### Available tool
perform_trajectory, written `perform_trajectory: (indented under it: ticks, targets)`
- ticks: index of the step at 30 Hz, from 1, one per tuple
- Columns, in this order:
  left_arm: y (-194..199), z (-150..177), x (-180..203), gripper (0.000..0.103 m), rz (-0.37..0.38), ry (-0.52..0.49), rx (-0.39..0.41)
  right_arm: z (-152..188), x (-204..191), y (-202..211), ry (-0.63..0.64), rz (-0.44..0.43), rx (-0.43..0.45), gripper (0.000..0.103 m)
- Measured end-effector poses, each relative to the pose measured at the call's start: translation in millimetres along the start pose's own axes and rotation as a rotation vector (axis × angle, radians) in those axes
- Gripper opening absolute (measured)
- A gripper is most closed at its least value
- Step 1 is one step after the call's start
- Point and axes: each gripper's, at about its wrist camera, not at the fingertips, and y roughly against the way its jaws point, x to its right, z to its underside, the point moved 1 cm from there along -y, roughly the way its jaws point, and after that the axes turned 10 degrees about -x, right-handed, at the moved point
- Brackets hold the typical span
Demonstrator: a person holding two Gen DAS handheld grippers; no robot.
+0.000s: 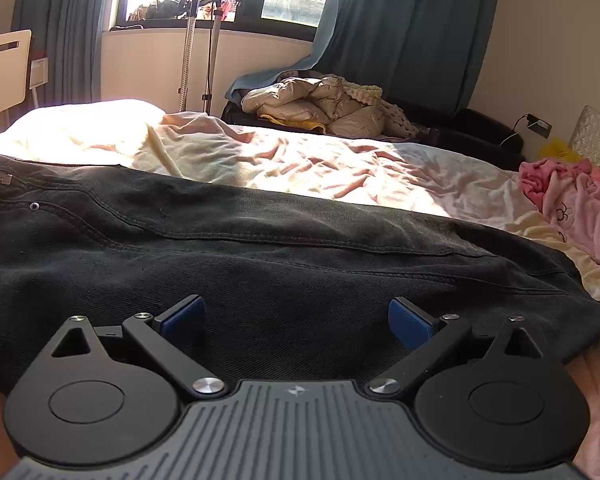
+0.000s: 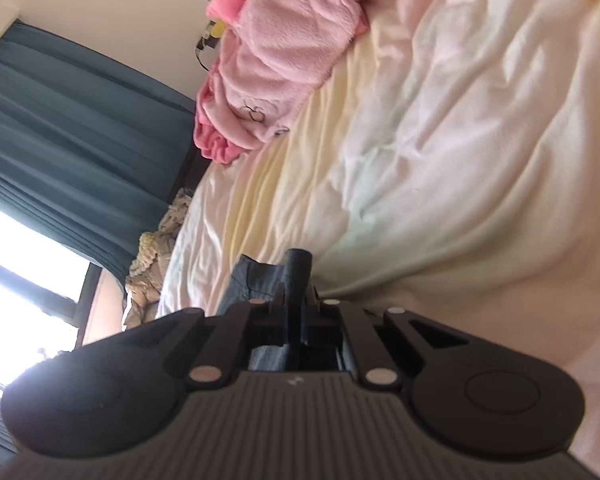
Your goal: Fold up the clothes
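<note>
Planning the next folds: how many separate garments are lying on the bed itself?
2: black denim jeans spread across the near edge, and a crumpled pink fleece garment to their right near the headboard. Others may lie out of view.

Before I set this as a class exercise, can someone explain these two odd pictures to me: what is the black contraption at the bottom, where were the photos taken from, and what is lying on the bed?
Each picture comes from a camera mounted on a handheld gripper, looking along its two fingers. A person holds one in each hand.

The left wrist view shows the left gripper open, above dark jeans spread across the bed.

The right wrist view is tilted. The right gripper is shut on a bit of denim fabric, probably the jeans.

A pink fleece garment lies crumpled further up the bed.
</note>
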Motion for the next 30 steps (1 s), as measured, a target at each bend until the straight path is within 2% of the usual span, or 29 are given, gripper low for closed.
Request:
perform_trajectory:
  ticks: [4, 6, 7, 8, 12, 17, 22, 27, 30]
  targets:
    - [0, 1, 5, 0.099, -0.007, -0.034, -0.015, -2, 14, 0, -0.069, -0.027, -0.057, 0.013]
    - [0, 2, 6, 0.099, -0.008, -0.038, -0.019, 0, 11, 9, -0.071, -0.037, -0.05, 0.026]
    - [0, 2, 6, 0.099, -0.011, -0.038, -0.021, 3, 9, 15, -0.07, -0.045, -0.05, 0.046]
    - [1, 2, 6, 0.099, -0.013, -0.038, -0.024, 5, 7, 18, -0.071, -0.048, -0.058, 0.061]
    - [1, 2, 6, 0.099, -0.024, -0.038, -0.033, 19, 4, 24, -0.112, -0.034, -0.11, 0.069]
    - [1, 3, 5, 0.099, -0.036, -0.031, -0.047, 40, 3, 19, -0.184, -0.067, -0.184, 0.078]
    - [-2, 3, 3, 0.099, -0.044, -0.025, -0.063, 47, -2, 6, -0.177, -0.069, -0.212, 0.078]
    - [2, 3, 1, 0.099, -0.039, -0.006, -0.039, 46, -11, -16, -0.111, -0.121, -0.252, 0.079]
    - [4, 2, -3, 0.099, -0.043, 0.012, -0.022, 43, -9, -23, -0.117, -0.121, -0.194, 0.079]
